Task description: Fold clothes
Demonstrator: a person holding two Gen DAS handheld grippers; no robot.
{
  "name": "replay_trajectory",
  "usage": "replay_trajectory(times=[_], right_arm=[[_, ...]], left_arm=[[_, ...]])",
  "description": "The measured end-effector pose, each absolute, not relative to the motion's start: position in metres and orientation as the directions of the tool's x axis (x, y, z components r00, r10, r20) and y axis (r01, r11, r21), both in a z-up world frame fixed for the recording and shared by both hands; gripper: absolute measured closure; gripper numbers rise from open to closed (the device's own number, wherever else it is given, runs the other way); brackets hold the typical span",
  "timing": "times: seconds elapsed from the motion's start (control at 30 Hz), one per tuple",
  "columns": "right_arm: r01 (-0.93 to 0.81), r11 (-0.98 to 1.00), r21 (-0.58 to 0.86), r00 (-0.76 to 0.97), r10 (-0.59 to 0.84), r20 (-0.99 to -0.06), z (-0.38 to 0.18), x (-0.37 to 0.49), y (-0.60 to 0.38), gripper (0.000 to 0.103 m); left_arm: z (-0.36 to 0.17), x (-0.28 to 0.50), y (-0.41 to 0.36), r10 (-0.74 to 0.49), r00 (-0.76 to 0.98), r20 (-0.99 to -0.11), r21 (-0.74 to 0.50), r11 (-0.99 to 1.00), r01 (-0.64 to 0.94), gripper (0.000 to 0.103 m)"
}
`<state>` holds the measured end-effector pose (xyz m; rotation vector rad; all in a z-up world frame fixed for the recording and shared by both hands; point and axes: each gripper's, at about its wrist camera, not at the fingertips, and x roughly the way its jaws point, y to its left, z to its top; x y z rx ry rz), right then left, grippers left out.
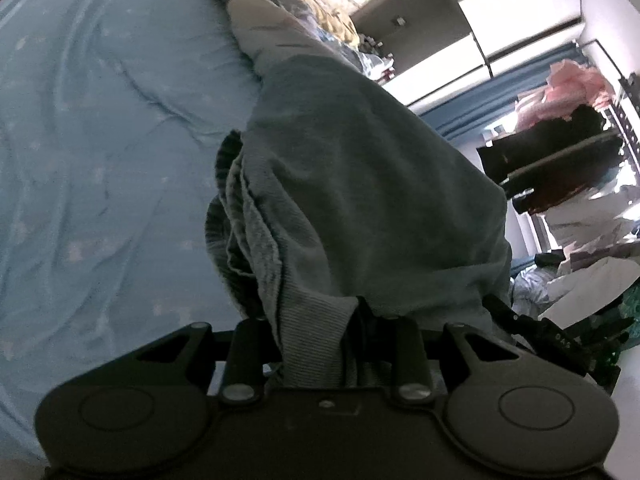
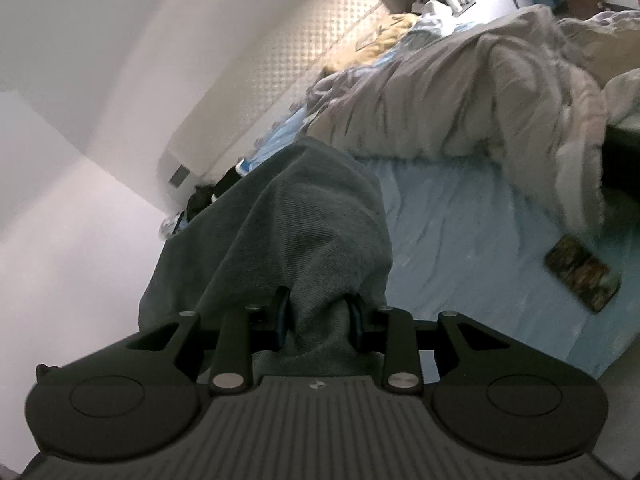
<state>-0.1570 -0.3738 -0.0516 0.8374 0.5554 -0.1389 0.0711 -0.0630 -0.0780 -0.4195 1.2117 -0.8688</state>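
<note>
A: Left wrist view first. What has the left gripper got?

B: The garment, a grey-green knit. Its ribbed hem is bunched between the jaws, which are pinched onto it; the fingertips are buried in the cloth. From there the garment stretches away over the sheet, pale blue and creased. A grey duvet lies beyond it, and a rack with pink clothes stands at the right

A: And the right wrist view?

B: The right gripper clamps another part of the garment. Both fingers press a fold between them, jaws narrow. The cloth rises from the jaws toward the headboard. Right of it is the sheet, with a phone lying on it well apart from the garment, and the duvet heaped behind
</note>
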Motion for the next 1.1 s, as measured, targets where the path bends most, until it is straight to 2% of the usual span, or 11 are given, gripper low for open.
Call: replay_trajectory(times=[0.27, 0.77, 1.1], right_arm=[[0.389, 0.636, 0.667, 0.856, 0.018, -0.517, -0.049, -0.159, -0.446, 0.071], [0.504, 0.564, 0.655, 0.832, -0.114, -0.543, -0.043, -0.121, -0.573, 0.071], [0.497, 0.565, 0.658, 0.833, -0.097, -0.545, -0.052, -0.105, -0.678, 0.071]], left_arm=[[-0.080, 0.081, -0.164, -0.760, 0.061, -0.647, -0.684, 0.614, 0.393, 0.078], [-0.093, 0.161, -0.325, -0.768, -0.027, -0.639, -0.690, 0.558, 0.461, 0.079], [-0.106, 0.167, -0.430, -0.760, -0.005, -0.650, -0.682, 0.580, 0.445, 0.079]])
